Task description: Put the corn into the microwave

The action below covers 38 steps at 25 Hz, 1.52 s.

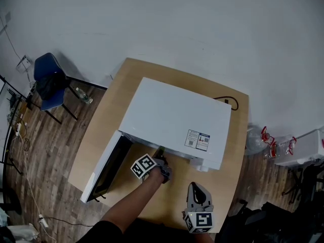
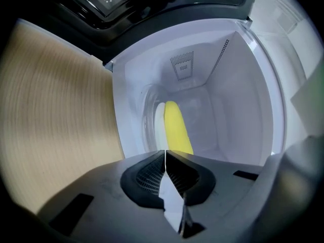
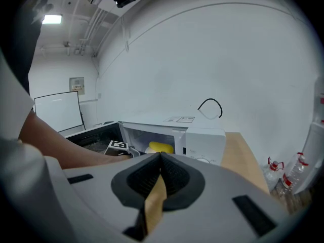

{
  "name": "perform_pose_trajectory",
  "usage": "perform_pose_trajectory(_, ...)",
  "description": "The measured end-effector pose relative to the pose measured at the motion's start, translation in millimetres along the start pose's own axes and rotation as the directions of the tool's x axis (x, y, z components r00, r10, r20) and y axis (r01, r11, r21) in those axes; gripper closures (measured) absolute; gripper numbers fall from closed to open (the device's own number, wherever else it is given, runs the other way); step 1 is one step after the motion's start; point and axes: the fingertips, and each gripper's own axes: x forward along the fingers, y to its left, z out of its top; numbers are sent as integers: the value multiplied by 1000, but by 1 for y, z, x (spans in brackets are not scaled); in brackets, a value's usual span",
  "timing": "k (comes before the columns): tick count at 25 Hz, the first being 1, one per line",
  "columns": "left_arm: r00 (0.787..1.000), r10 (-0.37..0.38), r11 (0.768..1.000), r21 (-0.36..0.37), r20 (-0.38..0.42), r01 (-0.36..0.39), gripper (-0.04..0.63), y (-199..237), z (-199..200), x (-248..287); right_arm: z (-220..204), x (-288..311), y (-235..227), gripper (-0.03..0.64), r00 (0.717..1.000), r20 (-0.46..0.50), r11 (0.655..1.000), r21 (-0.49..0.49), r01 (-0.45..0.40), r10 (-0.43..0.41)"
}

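The white microwave [image 1: 177, 118] stands on the wooden table [image 1: 225, 171] with its door [image 1: 106, 168] swung open to the left. The yellow corn [image 2: 177, 128] lies inside on the glass turntable [image 2: 148, 116], just beyond my left gripper [image 2: 165, 152], which is shut and empty at the cavity mouth. In the head view that left gripper [image 1: 160, 156] reaches into the opening. My right gripper [image 1: 196, 187] hovers over the table's front right, shut with nothing in it. From the right gripper view [image 3: 161, 156] the corn [image 3: 161, 147] shows through the open front of the microwave [image 3: 205, 138].
A black cable [image 1: 229, 101] curls on the table behind the microwave. On the wooden floor stand a blue chair [image 1: 48, 80] and a bottle [image 1: 83, 96] at the left, and a white box [image 1: 304, 148] at the right. Bare tabletop lies right of the microwave.
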Motion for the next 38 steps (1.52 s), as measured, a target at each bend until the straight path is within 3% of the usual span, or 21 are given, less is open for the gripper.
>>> perform_pose_trajectory(10, 999, -41, 999, 1, 2, 41, 577, -5, 4, 7, -1, -3, -8, 557, 1000, 4, 1000, 1, 18, -18)
perform_pose_trajectory(17, 997, -79, 997, -3, -10, 79, 577, -19, 5, -19, 3, -8, -18, 557, 998, 18, 998, 7, 63, -63)
perform_pose_trajectory(21, 991, -118, 993, 7, -63, 119, 577, -39, -4, -51, 14, -13, -11, 557, 995, 49, 997, 4, 82, -83)
perform_pose_trajectory(27, 961, -205, 974, 56, -186, 219, 577, -80, -21, -136, 24, -34, 18, 557, 991, 79, 994, 6, 108, -108)
perform_pose_trajectory(34, 934, -264, 933, 183, -241, 311, 577, -100, -17, -225, 16, -65, 79, 557, 989, 78, 992, 36, 124, -127)
perform_pose_trajectory(36, 927, -272, 906, 257, -259, 337, 577, -106, -16, -249, 22, -80, 98, 557, 987, 104, 991, 69, 119, -125)
perform_pose_trajectory(38, 920, -268, 856, 367, -285, 364, 577, -111, -17, -274, 27, -97, 117, 557, 983, 132, 989, 87, 117, -128)
